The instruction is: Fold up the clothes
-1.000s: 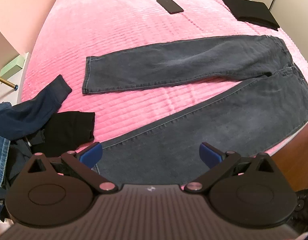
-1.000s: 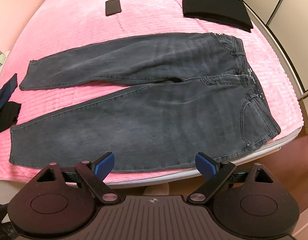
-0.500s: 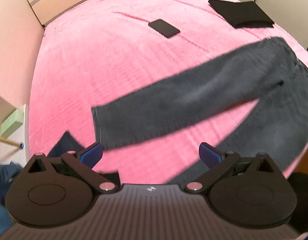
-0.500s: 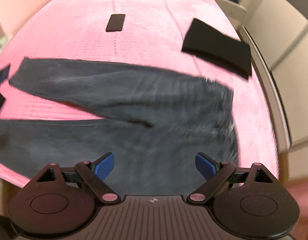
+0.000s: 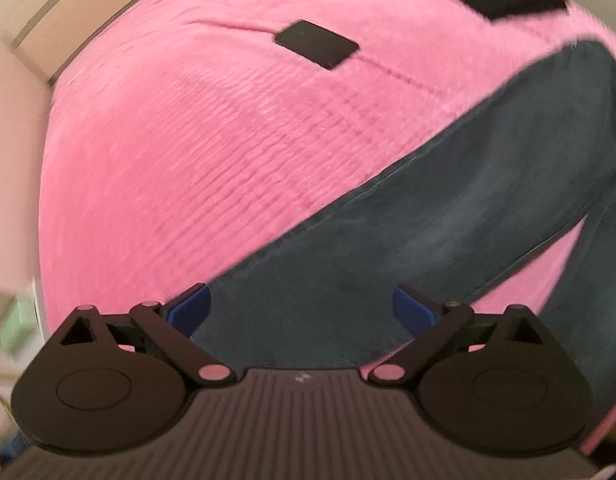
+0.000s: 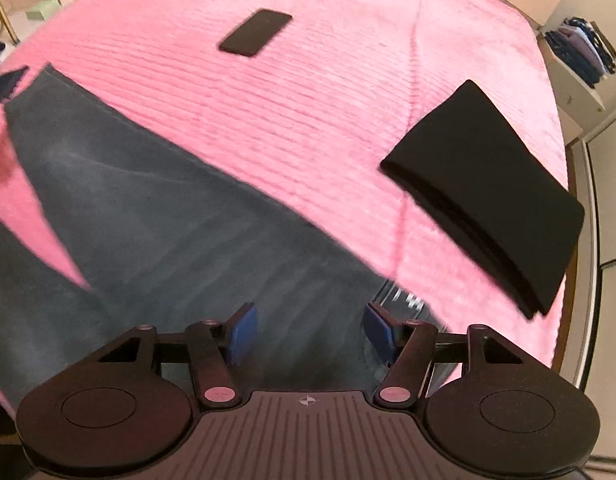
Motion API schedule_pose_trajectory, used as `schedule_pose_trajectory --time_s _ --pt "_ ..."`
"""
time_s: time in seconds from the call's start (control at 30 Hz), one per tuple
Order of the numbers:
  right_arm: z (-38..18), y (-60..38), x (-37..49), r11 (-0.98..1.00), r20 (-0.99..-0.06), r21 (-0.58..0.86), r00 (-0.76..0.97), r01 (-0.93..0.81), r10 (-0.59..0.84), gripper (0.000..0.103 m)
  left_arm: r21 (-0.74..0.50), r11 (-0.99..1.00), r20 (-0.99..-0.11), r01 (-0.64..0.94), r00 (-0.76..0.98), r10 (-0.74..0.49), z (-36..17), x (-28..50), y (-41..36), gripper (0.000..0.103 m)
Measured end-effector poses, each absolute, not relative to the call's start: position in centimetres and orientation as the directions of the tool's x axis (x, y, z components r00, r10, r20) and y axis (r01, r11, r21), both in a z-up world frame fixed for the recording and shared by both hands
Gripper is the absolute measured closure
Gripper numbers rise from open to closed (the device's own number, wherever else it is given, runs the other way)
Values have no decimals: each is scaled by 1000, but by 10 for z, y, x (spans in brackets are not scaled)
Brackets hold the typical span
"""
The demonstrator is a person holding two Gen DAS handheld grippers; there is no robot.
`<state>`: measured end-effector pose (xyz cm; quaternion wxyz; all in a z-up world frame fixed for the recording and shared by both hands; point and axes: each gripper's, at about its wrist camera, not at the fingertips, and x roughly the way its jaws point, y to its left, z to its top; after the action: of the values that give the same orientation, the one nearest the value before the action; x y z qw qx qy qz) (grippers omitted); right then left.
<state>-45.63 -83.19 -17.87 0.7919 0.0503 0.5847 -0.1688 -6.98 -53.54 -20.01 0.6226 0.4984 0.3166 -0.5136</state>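
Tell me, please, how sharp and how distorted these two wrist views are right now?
Left wrist: motion-smeared bedspread and jeans, strong fisheye bulge, gripper crisp. Right wrist: jeans streaked, phone slightly soft, folded black garment fairly sharp.

Dark grey jeans [image 5: 447, 232] on ribbed pink bedspread [image 5: 212, 132]; black phone [image 6: 255, 33]; black folded garment [image 6: 487, 188]; blue fingertips [image 6: 242, 330].

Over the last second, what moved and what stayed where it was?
Both grippers advanced low over the jeans: the left gripper toward the far leg's cuff end, the right gripper toward the waistband, its jaws narrowed. Neither grips yet. The phone and folded black garment stayed put.
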Motion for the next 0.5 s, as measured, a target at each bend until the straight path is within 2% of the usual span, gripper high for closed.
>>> schedule_pose_trajectory --time_s 0.1,0.27,0.5 --pt "-196 -845 -437 944 -946 -107 261 312 -194 42 302 -145 -919 942 247 -307 -232 -52 -557 11" --pt "-224 -850 -405 956 -951 -87 261 282 -164 42 248 -324 -952 913 168 -255 -288 -19 -582 46" --pt "-257 -851 -391 958 -963 -94 221 271 -157 42 135 -529 -988 838 75 -135 -345 18 -607 46"
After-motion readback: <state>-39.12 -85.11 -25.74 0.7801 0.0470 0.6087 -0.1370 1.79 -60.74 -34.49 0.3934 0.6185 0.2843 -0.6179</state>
